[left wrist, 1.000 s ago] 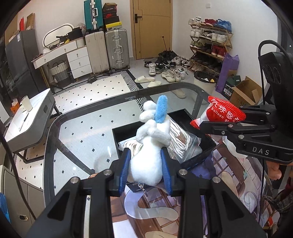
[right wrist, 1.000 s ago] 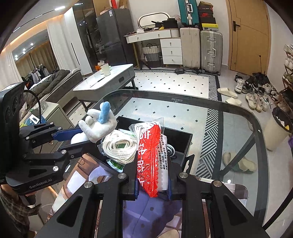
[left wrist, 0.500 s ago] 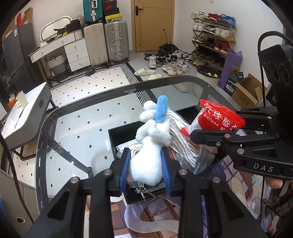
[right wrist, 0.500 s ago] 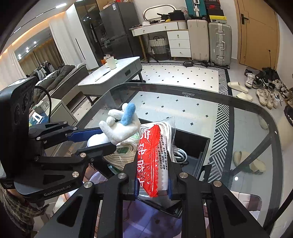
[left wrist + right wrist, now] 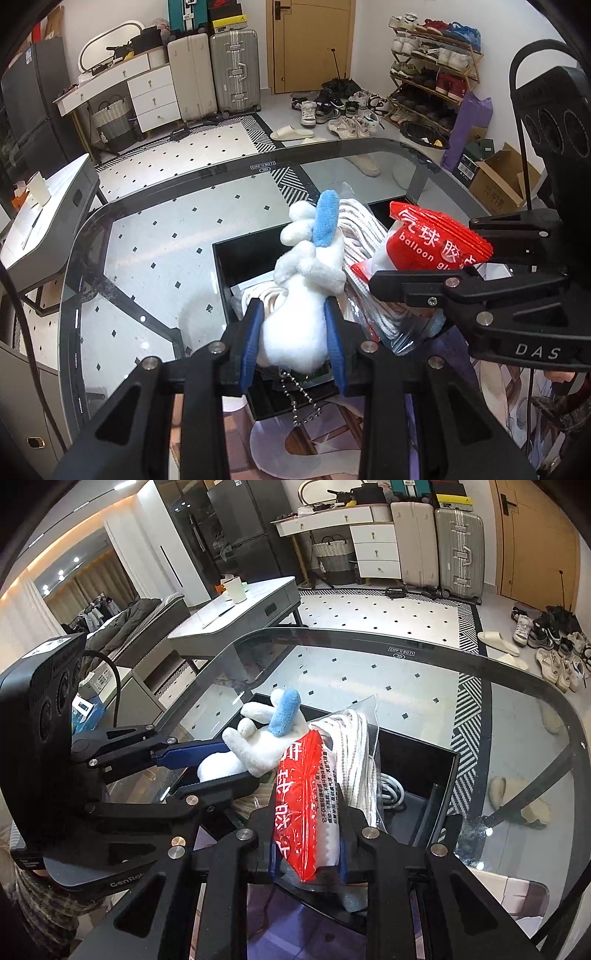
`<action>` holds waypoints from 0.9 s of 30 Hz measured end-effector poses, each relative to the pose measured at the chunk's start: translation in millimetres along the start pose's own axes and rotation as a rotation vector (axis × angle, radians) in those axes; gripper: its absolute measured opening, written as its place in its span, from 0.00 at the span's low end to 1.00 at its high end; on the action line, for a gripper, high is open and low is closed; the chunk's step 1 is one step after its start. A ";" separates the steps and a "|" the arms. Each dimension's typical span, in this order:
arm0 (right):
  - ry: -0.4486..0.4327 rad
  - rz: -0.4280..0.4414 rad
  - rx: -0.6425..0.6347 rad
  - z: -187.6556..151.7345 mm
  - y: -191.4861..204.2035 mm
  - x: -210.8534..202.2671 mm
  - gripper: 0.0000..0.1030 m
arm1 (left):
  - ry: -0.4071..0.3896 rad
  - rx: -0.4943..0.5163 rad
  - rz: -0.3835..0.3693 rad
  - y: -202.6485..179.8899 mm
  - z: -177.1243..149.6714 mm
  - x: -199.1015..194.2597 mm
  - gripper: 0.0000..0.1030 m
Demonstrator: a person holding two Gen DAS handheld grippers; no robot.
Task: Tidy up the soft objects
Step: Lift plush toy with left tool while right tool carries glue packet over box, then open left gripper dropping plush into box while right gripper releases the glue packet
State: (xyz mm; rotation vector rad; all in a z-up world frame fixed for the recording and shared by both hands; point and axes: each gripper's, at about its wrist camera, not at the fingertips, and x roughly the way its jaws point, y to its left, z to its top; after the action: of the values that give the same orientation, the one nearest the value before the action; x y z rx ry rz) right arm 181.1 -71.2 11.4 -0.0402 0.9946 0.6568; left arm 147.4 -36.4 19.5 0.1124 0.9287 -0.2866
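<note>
Left wrist: close, angled down over the black tray (image 5: 221,273)
Right wrist: close, angled down
Shared: tray, glass tabletop (image 5: 369,672)

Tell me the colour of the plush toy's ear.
Blue, on a white plush toy; the ear shows best in the left wrist view.

The left claw (image 5: 293,332) tilts steeply downward, its blue pads (image 5: 251,332) pressed against something white between them. The right claw (image 5: 308,834) tilts down likewise, just beside it, jaws clamped tight on a flat red packet.
</note>
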 end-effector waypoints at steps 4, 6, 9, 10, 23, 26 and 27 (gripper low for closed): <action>0.004 -0.018 -0.023 -0.4 5.5 0.1 0.23 | 0.001 -0.010 0.000 -0.4 -2.3 1.2 0.30; 0.004 -0.026 -0.030 -0.5 8.9 -1.1 0.26 | 0.000 -0.022 -0.010 0.8 -2.6 0.3 0.31; -0.007 -0.024 -0.032 0.1 11.3 -4.8 0.36 | 0.001 -0.025 -0.019 2.6 -3.2 -0.7 0.33; -0.013 -0.026 -0.031 0.2 10.8 -7.0 0.38 | 0.003 -0.026 -0.023 2.2 -4.0 -1.0 0.35; -0.143 -0.046 0.024 0.3 -2.9 -50.2 0.59 | -0.037 -0.018 -0.048 -3.4 -8.3 -19.9 0.76; -0.172 -0.068 0.017 -4.1 -3.8 -60.8 0.82 | -0.068 -0.021 -0.033 -3.4 -10.8 -26.9 0.84; -0.179 -0.079 0.014 -6.5 -3.7 -63.1 0.86 | -0.072 -0.023 -0.038 -3.7 -12.0 -28.6 0.89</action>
State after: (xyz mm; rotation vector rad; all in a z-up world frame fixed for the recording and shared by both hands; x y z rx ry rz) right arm 154.8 -107.4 56.5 -0.0081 0.8206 0.5708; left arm 120.9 -31.7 35.4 0.0635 0.8633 -0.3132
